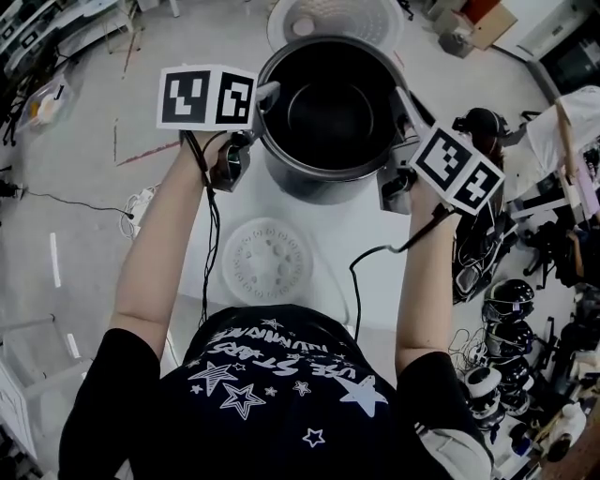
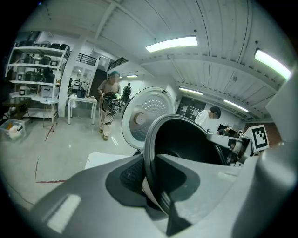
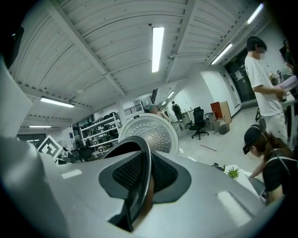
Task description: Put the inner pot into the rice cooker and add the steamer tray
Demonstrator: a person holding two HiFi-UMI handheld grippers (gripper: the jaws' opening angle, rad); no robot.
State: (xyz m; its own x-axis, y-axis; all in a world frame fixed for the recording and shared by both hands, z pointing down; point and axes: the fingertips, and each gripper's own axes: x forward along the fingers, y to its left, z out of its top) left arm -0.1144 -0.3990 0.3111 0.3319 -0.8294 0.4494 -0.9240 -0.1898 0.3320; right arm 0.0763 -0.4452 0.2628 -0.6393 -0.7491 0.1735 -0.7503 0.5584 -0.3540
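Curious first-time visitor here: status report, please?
Left gripper, right gripper: jaws shut on inner pot rim. Pot aloft, rice cooker lid open ahead. Steamer tray on table below; nothing seen blocking.

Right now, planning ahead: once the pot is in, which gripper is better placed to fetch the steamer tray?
Probably left: both clamp the inner pot, but the steamer tray lies nearer the left gripper than the right gripper.

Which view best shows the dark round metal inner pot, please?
The head view: it looks down into the whole dark round metal inner pot. The left gripper view shows rim and some inside; the right gripper view, only rim edge.
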